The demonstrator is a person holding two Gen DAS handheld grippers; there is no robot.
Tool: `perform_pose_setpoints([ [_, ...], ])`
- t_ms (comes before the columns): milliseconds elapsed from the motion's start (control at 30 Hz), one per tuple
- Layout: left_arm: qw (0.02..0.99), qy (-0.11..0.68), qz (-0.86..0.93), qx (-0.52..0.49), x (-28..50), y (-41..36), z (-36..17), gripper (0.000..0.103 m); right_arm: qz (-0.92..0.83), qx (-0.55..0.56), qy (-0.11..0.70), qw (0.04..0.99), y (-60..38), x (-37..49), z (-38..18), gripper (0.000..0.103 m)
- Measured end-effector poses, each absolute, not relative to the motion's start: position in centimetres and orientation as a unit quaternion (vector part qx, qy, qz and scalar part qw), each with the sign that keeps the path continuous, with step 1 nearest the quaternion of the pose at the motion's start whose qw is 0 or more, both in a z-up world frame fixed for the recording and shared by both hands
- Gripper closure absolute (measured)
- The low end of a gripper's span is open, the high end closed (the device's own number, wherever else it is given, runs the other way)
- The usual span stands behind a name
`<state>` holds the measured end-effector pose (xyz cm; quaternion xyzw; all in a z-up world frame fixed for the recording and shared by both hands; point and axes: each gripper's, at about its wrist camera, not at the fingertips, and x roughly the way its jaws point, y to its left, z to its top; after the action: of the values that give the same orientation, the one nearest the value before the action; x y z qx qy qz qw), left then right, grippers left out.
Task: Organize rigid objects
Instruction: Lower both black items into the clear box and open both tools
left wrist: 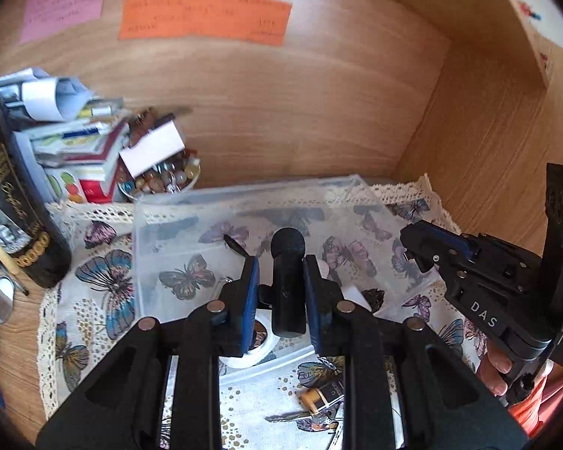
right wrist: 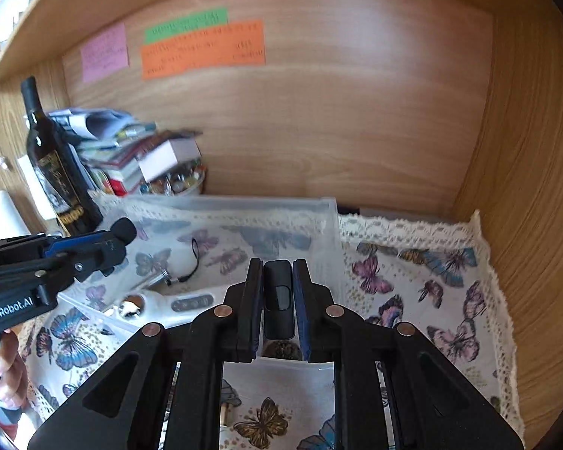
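Wood-grain alcove back wall [right wrist: 319, 112] — coloured paper notes [right wrist: 202, 50] stuck on; side panel [right wrist: 525, 187] right.

I count two hand-held grippers, the left hand-held gripper [left wrist: 281, 285] and the right hand-held gripper [right wrist: 277, 300], each clamping one black item: a black foam-tipped microphone [left wrist: 288, 281] and a slim black remote-like device [right wrist: 279, 300]. Ahead of them I see one clear plastic storage box [right wrist: 324, 225], and inside it one white handheld device with a row of buttons [right wrist: 184, 303]. Off to their left stands one dark glass wine bottle [right wrist: 54, 161]. On the wooden back panel I count three coloured paper notes: one pink paper note [right wrist: 104, 52], one green paper note [right wrist: 185, 24], one orange paper note [right wrist: 202, 50]. One butterfly-print lace-edged cloth [right wrist: 431, 281] lies beneath.
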<state>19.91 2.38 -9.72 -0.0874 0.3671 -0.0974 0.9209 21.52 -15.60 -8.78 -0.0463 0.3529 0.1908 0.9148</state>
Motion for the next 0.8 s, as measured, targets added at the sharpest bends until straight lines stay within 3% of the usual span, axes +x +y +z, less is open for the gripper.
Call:
perform_pose_setpoints([
  [467, 0.9, 0.417, -0.104, -0.076, 22.2, 0.3, -12.8, 0.08, 0.195, -0.045, 0.405, 0.892, -15.2, 23.1, -12.0, 0.088],
  [667, 0.907, 0.404, -0.099, -0.07, 21.5, 0.5, -11.9, 0.071, 0.199, -0.043, 0.392, 0.897, -15.5, 22.4, -11.1, 0.066],
  [800, 0.913, 0.39, -0.099, -0.065, 20.4, 0.8, -10.7, 0.062, 0.203, -0.043, 0.377, 0.903, -15.7, 21.5, -9.9, 0.061],
])
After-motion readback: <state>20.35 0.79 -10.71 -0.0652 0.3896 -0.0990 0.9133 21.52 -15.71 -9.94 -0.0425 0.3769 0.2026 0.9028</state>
